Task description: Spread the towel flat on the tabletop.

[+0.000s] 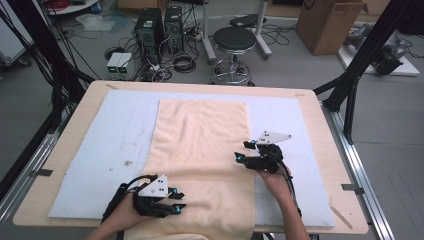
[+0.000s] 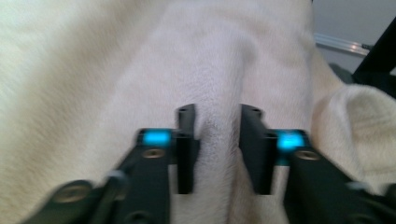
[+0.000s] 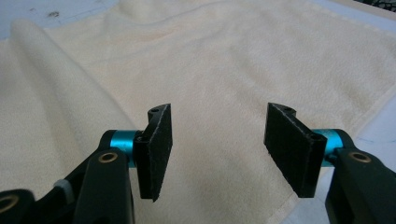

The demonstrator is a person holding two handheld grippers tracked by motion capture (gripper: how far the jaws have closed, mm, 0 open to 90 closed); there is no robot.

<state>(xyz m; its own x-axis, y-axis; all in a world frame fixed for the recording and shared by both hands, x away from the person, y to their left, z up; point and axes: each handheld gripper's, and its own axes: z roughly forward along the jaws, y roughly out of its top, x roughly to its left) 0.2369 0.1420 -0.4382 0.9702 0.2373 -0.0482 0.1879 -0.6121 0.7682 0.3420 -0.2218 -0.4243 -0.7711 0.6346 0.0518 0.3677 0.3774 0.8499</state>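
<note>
Towel (image 1: 202,150) flat on blue mat (image 1: 100,150), wooden table (image 1: 75,120).

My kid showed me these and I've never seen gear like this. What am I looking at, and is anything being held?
A person sits at a table with a hand-held two-jaw tool in each hand; no robot arm is involved. The wide picture comes from a camera above the person. The other two come from small cameras riding on each tool, looking along its black jaws. A cream towel lies spread on a pale blue mat. The left gripper has its jaws narrowed around a raised fold of towel; the blur hides whether they press it. The right gripper hovers over the towel's right edge, jaws wide apart, holding nothing.
</note>
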